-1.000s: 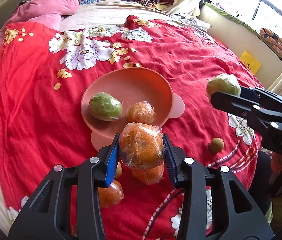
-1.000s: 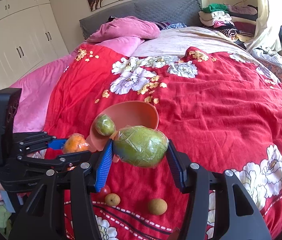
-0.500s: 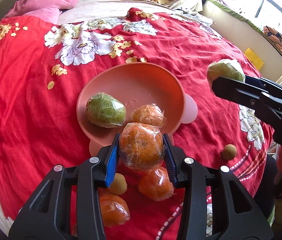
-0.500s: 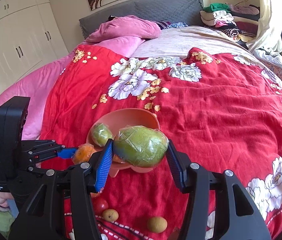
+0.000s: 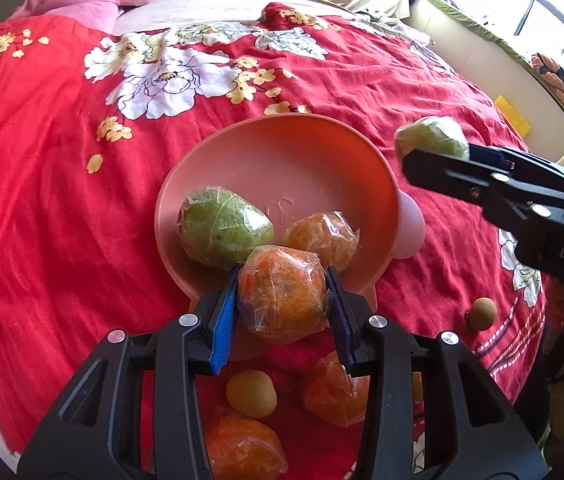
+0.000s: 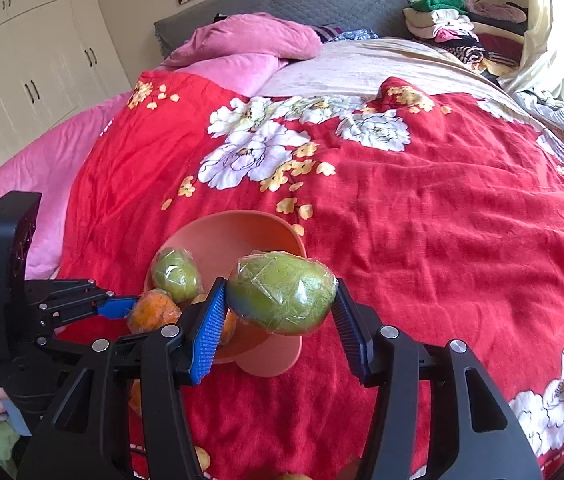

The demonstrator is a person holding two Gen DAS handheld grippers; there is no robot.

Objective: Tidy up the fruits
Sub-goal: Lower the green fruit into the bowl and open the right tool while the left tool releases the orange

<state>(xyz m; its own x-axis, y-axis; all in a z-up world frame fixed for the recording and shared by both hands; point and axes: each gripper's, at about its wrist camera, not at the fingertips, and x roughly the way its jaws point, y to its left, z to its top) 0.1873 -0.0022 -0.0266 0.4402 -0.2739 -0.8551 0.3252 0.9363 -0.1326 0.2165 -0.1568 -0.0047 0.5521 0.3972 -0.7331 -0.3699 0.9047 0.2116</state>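
A pink bowl (image 5: 322, 152) sits on the red flowered bedspread and holds a wrapped green fruit (image 5: 224, 232) and a wrapped orange (image 5: 322, 236). My left gripper (image 5: 282, 300) is shut on a wrapped orange (image 5: 282, 292) just above the bowl's near rim. My right gripper (image 6: 278, 296) is shut on a wrapped green fruit (image 6: 282, 292), held above the bowl's right edge (image 6: 242, 220). In the left wrist view the right gripper (image 5: 418, 160) enters from the right with the green fruit (image 5: 430, 140).
Loose fruit lies on the bedspread near me: two wrapped oranges (image 5: 334, 392) (image 5: 242, 448), a small yellow fruit (image 5: 251, 394) and a small brown fruit (image 5: 482, 314). Pink pillows (image 6: 242, 44) and folded clothes (image 6: 462, 28) lie at the far end.
Both grippers have moved forward toward the bowl with their fruit still held. The left gripper's orange now sits over the bowl's near rim; the right one has come closer to its right edge.
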